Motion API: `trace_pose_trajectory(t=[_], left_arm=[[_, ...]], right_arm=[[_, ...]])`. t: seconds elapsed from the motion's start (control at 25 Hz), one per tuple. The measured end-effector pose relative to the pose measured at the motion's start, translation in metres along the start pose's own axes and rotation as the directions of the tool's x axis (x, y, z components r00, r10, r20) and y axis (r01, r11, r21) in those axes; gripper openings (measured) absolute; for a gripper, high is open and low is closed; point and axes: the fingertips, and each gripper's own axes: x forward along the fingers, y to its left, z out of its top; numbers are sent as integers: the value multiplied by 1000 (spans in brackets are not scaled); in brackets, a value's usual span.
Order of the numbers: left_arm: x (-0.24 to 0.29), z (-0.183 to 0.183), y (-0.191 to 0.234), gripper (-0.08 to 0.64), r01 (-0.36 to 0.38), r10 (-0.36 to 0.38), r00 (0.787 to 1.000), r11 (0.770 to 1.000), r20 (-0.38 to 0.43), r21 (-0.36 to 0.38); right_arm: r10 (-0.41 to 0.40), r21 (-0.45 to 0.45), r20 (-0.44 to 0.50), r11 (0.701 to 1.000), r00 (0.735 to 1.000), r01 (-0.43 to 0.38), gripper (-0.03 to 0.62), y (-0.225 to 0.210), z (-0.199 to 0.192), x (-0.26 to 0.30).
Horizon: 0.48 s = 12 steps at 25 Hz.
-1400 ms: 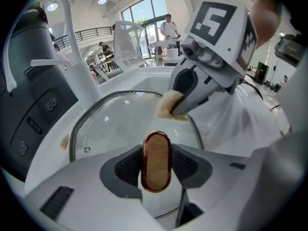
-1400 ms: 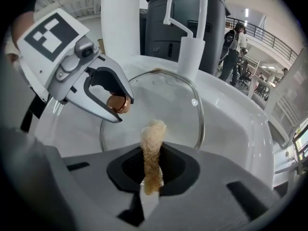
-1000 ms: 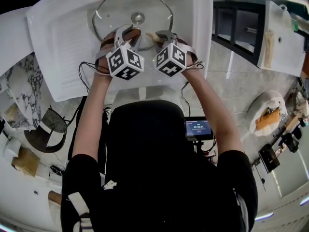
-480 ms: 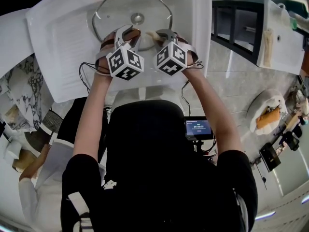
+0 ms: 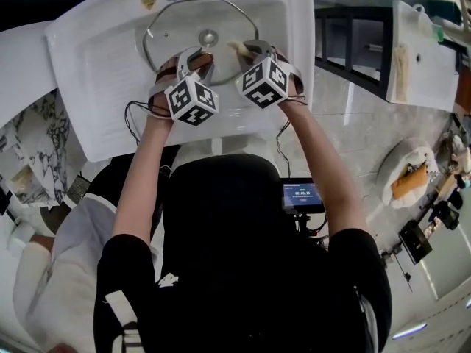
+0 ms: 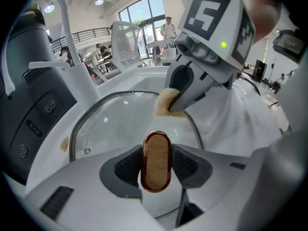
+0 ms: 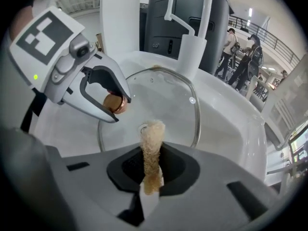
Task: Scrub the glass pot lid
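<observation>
The glass pot lid (image 5: pixel 175 22) is clear with a silvery metal rim. Its knob (image 6: pixel 156 167) is light wood-brown, ringed in shiny copper. The sponge (image 7: pixel 151 146) is pale tan. The sink (image 5: pixel 96 57) is white. The left gripper (image 5: pixel 196 56) and right gripper (image 5: pixel 246 48) are light grey with black pads in the jaws. Each carries a white cube (image 5: pixel 191 99) patterned with black squares. The person's top (image 5: pixel 235 256) is black.

Lid (image 5: pixel 176 20) is in the sink (image 5: pixel 283 20), faucet (image 7: pixel 192 37) behind it. Your L gripper (image 5: pixel 197 54) clamps the knob (image 6: pixel 156 160) at lid's near side. Your R gripper (image 5: pixel 250 48), w/ sponge (image 7: pixel 151 148) betw. jaws, is just right of it, over the lid.
</observation>
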Motion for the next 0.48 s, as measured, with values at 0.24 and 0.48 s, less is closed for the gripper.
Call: trace_pose_trajectory(t=[0.24, 0.48], left_arm=[[-4, 6, 1, 175, -23, 24, 999, 999, 23, -37], [-39, 22, 10, 176, -36, 57, 990, 988, 132, -152]], right_arm=[[-38, 54, 38, 998, 999, 36, 21, -18, 11, -19], [-68, 135, 88, 989, 994, 56, 21, -19, 26, -44]])
